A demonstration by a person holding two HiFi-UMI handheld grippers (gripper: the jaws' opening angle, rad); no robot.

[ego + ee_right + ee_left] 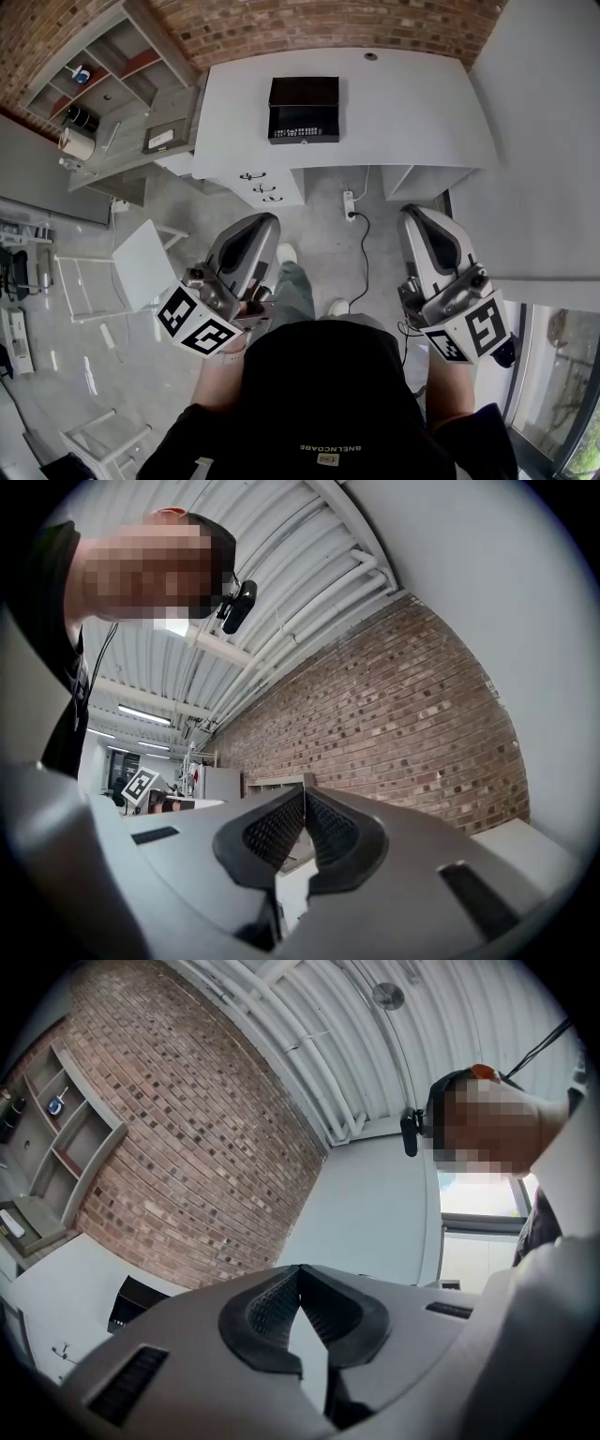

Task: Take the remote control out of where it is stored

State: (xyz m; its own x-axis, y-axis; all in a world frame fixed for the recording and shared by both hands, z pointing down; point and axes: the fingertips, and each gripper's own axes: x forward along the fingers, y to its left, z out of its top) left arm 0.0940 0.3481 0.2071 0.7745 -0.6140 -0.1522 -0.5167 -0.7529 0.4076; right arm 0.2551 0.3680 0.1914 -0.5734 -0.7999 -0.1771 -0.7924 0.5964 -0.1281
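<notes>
Remote control (302, 132): inside the open black box (303, 94), upper middle of the head view, on the white desk (412, 103). Appears as a dark slab with rows of pale buttons along the box's near floor, lid standing up behind it; too small to read more. Long axis: left to right across the frame, parallel to the desk's near edge, so broadside to anything coming up from the bottom of the picture. Left gripper (267, 221): lower left of centre, nose aimed up-frame and a little rightward, towards the box. Jaws closed tip to tip in the left gripper view, nothing between them; same view catches the box low at the left edge, off the line of the jaws. Right gripper (305, 791): lower right in the head view, nose pointing up-frame at the desk's right-hand part. Jaws likewise pressed together and empty, only brick wall and shelving beyond the tips, no box in sight. Both well apart from the box, with a stretch of grey floor (319, 244) and the desk front in between. Judged nearer and better lined up: the left, since the box sits up-frame and only slightly right of its tips, while the right would have to swing well leftward. Probably calls for opening the jaws before arrival, coming down over the box's open front edge rather than past the raised lid, and pinching across the remote's short width, not along its length.
</notes>
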